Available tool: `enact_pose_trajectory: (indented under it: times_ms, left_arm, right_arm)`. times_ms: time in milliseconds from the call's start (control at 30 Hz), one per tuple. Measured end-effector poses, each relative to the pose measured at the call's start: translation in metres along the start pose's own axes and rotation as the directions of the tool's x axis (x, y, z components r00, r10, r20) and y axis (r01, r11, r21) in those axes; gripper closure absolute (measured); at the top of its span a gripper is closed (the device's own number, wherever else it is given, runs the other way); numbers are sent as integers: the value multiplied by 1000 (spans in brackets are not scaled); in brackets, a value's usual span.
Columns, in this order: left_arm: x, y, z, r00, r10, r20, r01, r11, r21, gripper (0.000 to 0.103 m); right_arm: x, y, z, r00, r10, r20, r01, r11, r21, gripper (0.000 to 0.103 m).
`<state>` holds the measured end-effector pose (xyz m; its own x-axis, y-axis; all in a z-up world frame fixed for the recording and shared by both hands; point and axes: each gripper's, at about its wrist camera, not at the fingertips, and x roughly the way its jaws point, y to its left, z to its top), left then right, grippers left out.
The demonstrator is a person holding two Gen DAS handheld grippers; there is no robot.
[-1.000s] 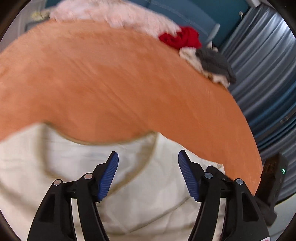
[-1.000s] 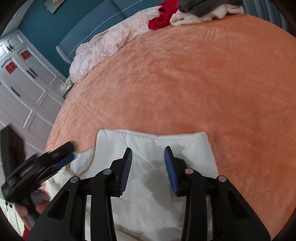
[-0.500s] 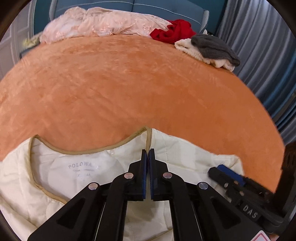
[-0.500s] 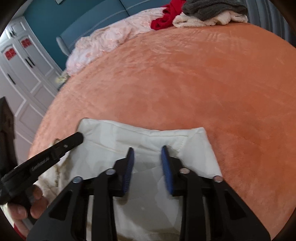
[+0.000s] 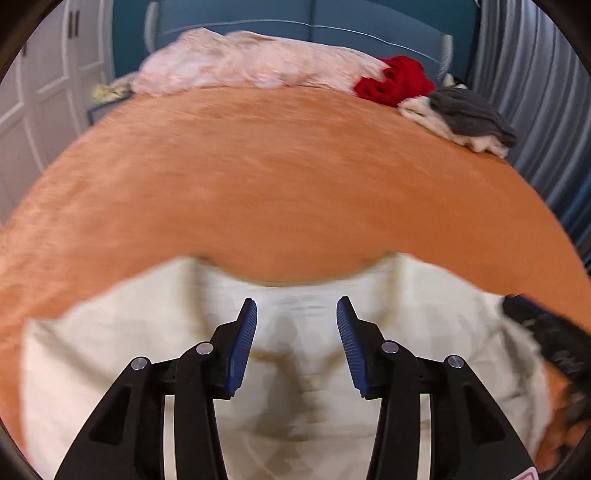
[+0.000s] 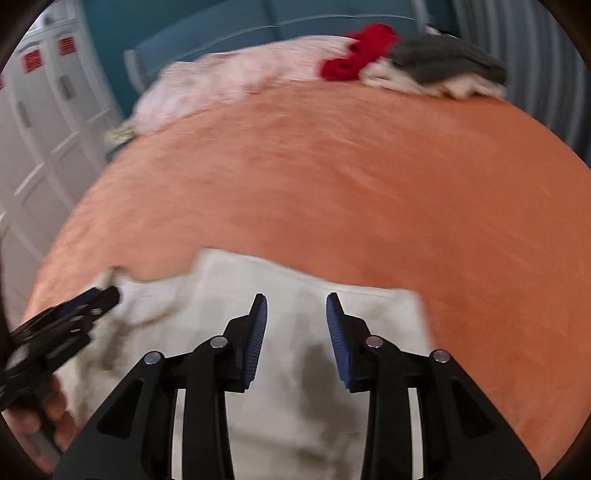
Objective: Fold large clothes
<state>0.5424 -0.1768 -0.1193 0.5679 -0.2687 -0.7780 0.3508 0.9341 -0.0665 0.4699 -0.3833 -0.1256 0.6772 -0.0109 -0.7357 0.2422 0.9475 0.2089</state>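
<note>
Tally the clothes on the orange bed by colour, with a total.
Cream quilted jacket, near edge: 1
Pale pink garment, far edge: 1
Red garment: 1
Grey knit lying on top: 1
White fleecy piece under it: 1
Total: 5

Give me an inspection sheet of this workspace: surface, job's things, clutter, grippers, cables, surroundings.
Surface: orange blanket covering the bed.
Job's things: cream garment spread at the near edge, neckline facing the far side; details blurred.
Clutter: pink fabric, red garment and grey garment on a cream one, all at the far edge.
Grippers: left gripper open above the garment; right gripper open above the garment, holding nothing.
Cables: nothing seen.
Surroundings: teal headboard, white cabinet doors, grey curtain.
</note>
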Motion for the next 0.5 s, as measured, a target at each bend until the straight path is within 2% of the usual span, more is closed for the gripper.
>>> enact_pose_trajectory:
  times_ms: [100,133,167,200,233,333,500]
  left_arm:
    - [6,28,4,996,86,-18,-85,996,22,61]
    - [11,31,3,995,91,-33,-90,996,29,64]
    - [17,34,3,994,101,-52,-99,994,39,67]
    - [24,35,1,992,104,-67,-101,994,43,74]
    - [32,37,-2,991,104,-85,-101,994,45,81]
    - [47,41,-14,989,110,-94,-108,994,29,81]
    - [51,38,-24,990,136,-37,-135,990,40,80]
  right_arm:
    - [12,51,4,995,96,-39,-99,990,-100,71]
    - [22,68,4,990,127,-68,-135,982,-129,75]
    - [32,79,3,986,142,-92,-154,977,-148,90]
    - [47,93,0,980,144,-134,-167,971,-173,96]
    - [63,101,-3,975,140,-171,-170,969,-179,96]
    - [93,104,-15,969,110,-222,-152,971,-182,99]
    - [100,90,-17,969,159,-188,-182,977,-112,103]
